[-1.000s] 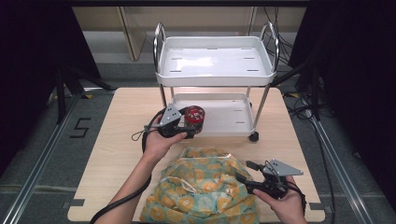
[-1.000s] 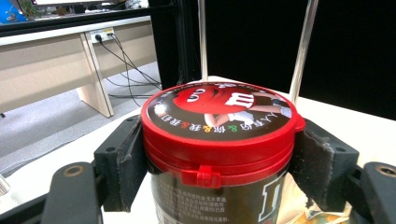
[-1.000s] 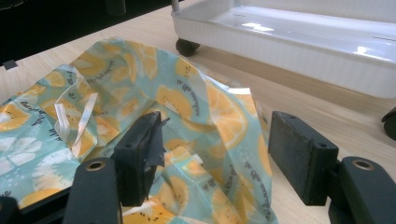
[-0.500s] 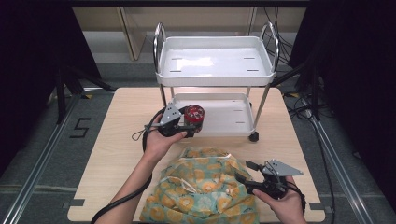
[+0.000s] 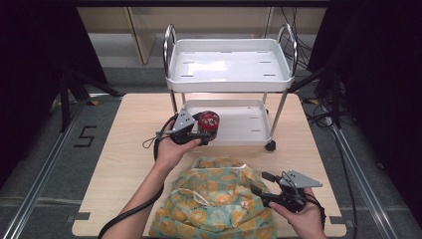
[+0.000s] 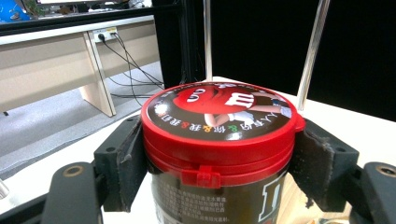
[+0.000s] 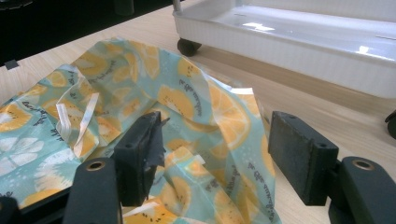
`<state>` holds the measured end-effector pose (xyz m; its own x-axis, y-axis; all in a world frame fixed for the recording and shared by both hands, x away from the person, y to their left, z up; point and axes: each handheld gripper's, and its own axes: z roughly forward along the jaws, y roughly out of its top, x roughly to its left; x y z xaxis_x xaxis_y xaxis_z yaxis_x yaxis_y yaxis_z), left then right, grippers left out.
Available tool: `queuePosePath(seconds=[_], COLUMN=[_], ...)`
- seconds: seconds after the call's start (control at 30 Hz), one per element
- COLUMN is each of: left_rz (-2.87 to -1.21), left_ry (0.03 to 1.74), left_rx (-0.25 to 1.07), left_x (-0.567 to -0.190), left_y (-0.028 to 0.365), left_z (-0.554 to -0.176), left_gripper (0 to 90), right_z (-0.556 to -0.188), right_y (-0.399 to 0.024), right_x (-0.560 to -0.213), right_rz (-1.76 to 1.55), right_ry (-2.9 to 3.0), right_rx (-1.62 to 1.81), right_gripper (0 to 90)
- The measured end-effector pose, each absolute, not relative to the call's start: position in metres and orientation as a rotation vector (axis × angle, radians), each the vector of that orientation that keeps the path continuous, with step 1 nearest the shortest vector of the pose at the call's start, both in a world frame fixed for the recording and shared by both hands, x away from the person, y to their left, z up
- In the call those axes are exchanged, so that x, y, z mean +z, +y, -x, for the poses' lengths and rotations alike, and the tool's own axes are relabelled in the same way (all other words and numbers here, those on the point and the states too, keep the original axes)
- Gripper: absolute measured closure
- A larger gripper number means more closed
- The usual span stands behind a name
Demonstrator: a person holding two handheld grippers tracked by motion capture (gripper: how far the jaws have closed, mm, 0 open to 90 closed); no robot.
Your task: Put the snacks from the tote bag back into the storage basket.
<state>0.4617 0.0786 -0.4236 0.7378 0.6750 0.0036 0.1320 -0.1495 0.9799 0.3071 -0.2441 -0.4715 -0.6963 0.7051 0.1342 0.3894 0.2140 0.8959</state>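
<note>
Two tools: left tool (image 5: 205,134) clamped around red-lidded jar (image 5: 208,121), right tool (image 5: 260,191) unclenched over fruit-print bag (image 5: 214,199).

Camera set-up — one fixed overhead, two riding on the grippers

High view looks forward and down on the table (image 5: 124,149); left gripper view sits close behind the red-lidded jar (image 6: 219,135); right gripper view skims low over the fruit-print bag (image 7: 187,121) — both shared with overhead.
</note>
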Motion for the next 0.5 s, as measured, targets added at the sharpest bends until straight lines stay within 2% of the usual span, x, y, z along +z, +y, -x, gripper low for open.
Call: queuePosePath(seconds=[0.5], left_rz=[-1.687], left_ry=[0.651], left_rx=[0.545], left_x=[-0.4215], left_y=[0.0767], left_z=[-0.4661], left_gripper=[25.5], right_z=[-0.3049], right_y=[-0.2431], right_x=[-0.4708], right_rz=[-1.059], right_ry=[2.2], right_rx=[1.472], right_gripper=[36.2])
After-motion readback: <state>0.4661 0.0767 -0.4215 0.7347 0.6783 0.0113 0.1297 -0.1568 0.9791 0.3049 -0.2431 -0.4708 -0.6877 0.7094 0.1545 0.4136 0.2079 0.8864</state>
